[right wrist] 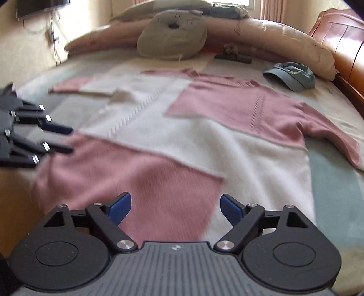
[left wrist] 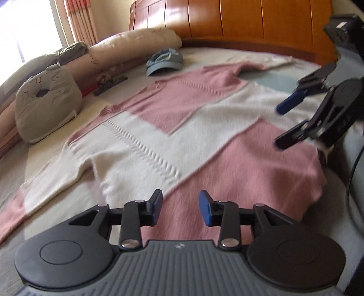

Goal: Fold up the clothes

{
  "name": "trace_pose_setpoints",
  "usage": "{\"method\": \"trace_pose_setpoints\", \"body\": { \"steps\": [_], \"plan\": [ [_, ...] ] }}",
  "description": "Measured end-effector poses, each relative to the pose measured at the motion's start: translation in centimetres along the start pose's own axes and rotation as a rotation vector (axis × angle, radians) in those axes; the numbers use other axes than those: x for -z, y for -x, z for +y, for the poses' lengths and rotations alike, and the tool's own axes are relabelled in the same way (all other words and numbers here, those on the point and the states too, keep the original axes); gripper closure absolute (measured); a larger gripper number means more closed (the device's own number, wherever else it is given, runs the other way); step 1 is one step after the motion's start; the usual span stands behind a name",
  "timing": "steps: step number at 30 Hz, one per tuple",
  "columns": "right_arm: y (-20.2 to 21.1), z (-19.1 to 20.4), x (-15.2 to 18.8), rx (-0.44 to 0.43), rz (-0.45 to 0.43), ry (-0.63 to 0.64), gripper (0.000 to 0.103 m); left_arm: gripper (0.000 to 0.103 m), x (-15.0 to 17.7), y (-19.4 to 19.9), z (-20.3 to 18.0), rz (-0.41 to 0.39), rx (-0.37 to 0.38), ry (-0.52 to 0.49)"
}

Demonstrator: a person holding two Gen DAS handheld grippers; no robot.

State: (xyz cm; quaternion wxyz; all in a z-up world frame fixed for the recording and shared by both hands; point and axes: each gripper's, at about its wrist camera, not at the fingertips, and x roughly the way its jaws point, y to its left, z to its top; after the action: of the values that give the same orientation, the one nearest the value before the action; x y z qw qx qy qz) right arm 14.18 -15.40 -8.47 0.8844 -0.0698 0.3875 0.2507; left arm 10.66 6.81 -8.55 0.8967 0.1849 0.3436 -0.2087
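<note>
Left wrist view shows the pink-and-white sweater (left wrist: 173,127) spread flat on the bed (left wrist: 227,54), sleeves out, so no fold looks done yet. Left hand-held gripper (left wrist: 180,210) is partly open with nothing in it; right hand-held gripper (right wrist: 175,208) gapes wide, empty too. Pretty much the whole folding job's left, I'd say.

The sweater (left wrist: 182,127) is patched in pink and cream blocks, with a raised knit rib line running through a cream block. The bedspread (right wrist: 329,182) shows pale grey, cream and light blue-green panels. The cap (left wrist: 165,60) is denim blue. The cushion (left wrist: 45,107) is grey-green with stitched dark marks. The headboard (left wrist: 238,20) is orange-brown wood. Both grippers' pads (right wrist: 120,206) are blue on black fingers.
</note>
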Motion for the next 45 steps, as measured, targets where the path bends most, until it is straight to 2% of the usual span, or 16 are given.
{"method": "trace_pose_setpoints", "body": {
  "steps": [2, 4, 7, 10, 12, 15, 18, 22, 24, 27, 29, 32, 36, 39, 41, 45],
  "plan": [
    [-2.1, 0.8, -0.6, 0.004, 0.0, 0.008, 0.014, 0.067, 0.8, -1.4, -0.1, 0.059, 0.011, 0.029],
    [-4.0, 1.6, 0.4, 0.038, 0.06, 0.029, 0.012, 0.066, 2.6, -1.0, -0.3, 0.068, 0.002, 0.044],
    [-2.5, 2.6, 3.6, 0.06, 0.054, 0.104, 0.0, 0.066, 4.7, 1.3, -0.3, 0.109, -0.009, 0.07],
    [-0.4, 2.2, 4.6, 0.02, 0.111, 0.11, 0.0, 0.065, 3.8, 2.1, 0.4, 0.148, 0.014, 0.052],
    [0.2, 1.5, 3.3, -0.004, 0.106, 0.114, 0.0, 0.065, 2.0, 1.7, 1.0, 0.105, -0.004, 0.033],
    [-0.1, -0.7, 0.4, 0.034, 0.006, 0.04, 0.0, 0.064, -1.3, -0.8, 1.8, 0.044, -0.029, 0.036],
    [-2.6, -4.0, -1.9, 0.047, -0.022, -0.084, 0.0, 0.064, -2.9, -4.2, 2.4, 0.043, -0.025, 0.07],
    [-5.2, -6.2, -0.7, 0.068, 0.033, -0.177, 0.0, 0.061, -0.7, -4.9, 3.2, 0.072, 0.006, 0.18],
    [-4.1, -5.4, 1.0, 0.089, 0.017, -0.101, 0.0, 0.058, 1.0, -3.5, 3.9, 0.09, 0.037, 0.267],
    [-2.4, -4.9, 2.6, 0.073, 0.022, -0.064, 0.0, 0.056, 1.0, -2.3, 4.5, 0.114, 0.04, 0.259],
    [-2.1, -5.8, 1.5, 0.035, 0.034, -0.088, 0.0, 0.055, 0.2, -2.0, 4.8, 0.113, 0.026, 0.231],
    [-2.6, -7.5, -1.9, -0.005, -0.032, -0.121, 0.0, 0.054, -3.2, -3.8, 5.5, 0.035, 0.019, 0.217],
    [-6.3, -10.1, -5.9, -0.051, -0.042, -0.191, 0.0, 0.053, -6.7, -8.1, 6.0, 0.0, 0.032, 0.212],
    [-8.9, -12.8, -5.9, 0.015, 0.009, -0.22, 0.001, 0.051, -6.6, -11.1, 6.8, 0.103, -0.009, 0.236],
    [-9.0, -14.3, -5.3, 0.105, 0.003, -0.168, 0.001, 0.036, -5.4, -11.1, 7.8, 0.109, -0.043, 0.246],
    [-8.0, -15.3, -5.5, 0.117, 0.008, -0.185, 0.002, 0.037, -4.7, -9.3, 9.1, 0.136, -0.052, 0.273]
  ]
}}
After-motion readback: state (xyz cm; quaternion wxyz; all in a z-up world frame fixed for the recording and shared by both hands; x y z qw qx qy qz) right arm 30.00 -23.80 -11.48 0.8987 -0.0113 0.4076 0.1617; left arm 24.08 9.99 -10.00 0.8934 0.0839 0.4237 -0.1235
